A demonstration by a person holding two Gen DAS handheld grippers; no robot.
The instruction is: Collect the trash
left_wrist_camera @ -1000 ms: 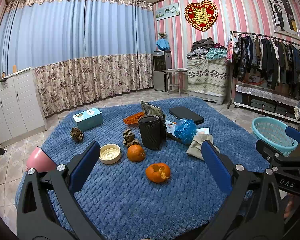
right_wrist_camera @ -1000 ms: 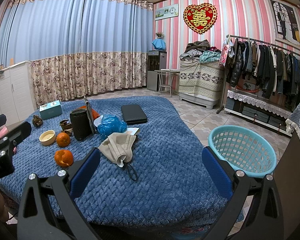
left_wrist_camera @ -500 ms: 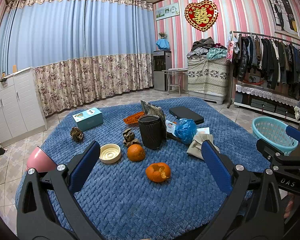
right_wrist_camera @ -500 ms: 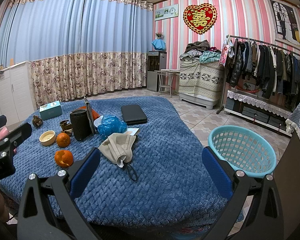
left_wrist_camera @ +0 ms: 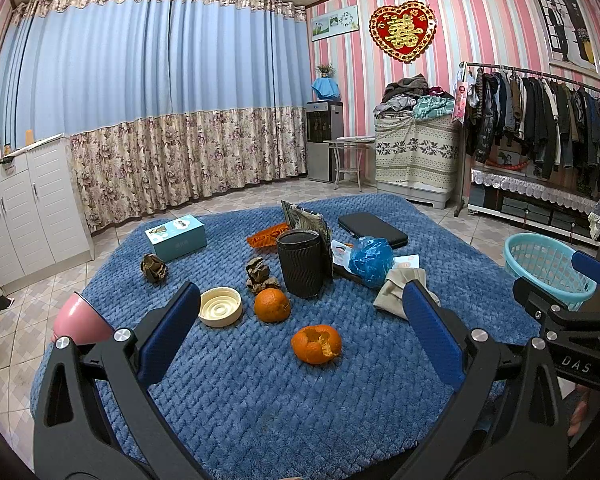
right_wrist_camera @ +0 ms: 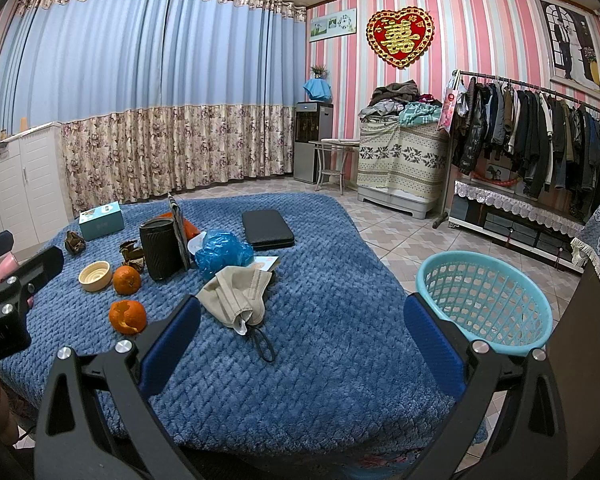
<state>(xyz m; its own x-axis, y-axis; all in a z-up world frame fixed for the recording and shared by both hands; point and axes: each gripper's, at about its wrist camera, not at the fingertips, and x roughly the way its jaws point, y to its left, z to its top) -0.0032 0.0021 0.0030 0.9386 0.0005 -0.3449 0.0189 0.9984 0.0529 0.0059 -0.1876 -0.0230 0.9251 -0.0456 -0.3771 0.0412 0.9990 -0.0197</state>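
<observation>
A blue quilted cloth [left_wrist_camera: 240, 392] covers the table and holds the litter. An orange peel [left_wrist_camera: 316, 344] lies nearest my left gripper [left_wrist_camera: 300, 336], which is open and empty just in front of it. Behind it are a whole orange [left_wrist_camera: 272, 305], two crumpled brown papers [left_wrist_camera: 260, 274] [left_wrist_camera: 153, 267], a blue plastic bag [left_wrist_camera: 370, 255] and a beige face mask [right_wrist_camera: 238, 294]. My right gripper [right_wrist_camera: 300, 338] hangs open and empty over the cloth, just short of the mask. A turquoise basket [right_wrist_camera: 484, 296] stands at the table's right edge.
A black cup [left_wrist_camera: 300, 262], a cream lid [left_wrist_camera: 220, 306], a teal box [left_wrist_camera: 176, 237], a black case [left_wrist_camera: 372, 229] and an orange wrapper [left_wrist_camera: 266, 236] also lie on the cloth. A pink lamp shade [left_wrist_camera: 80, 320] sits at the left edge. Tiled floor surrounds the table.
</observation>
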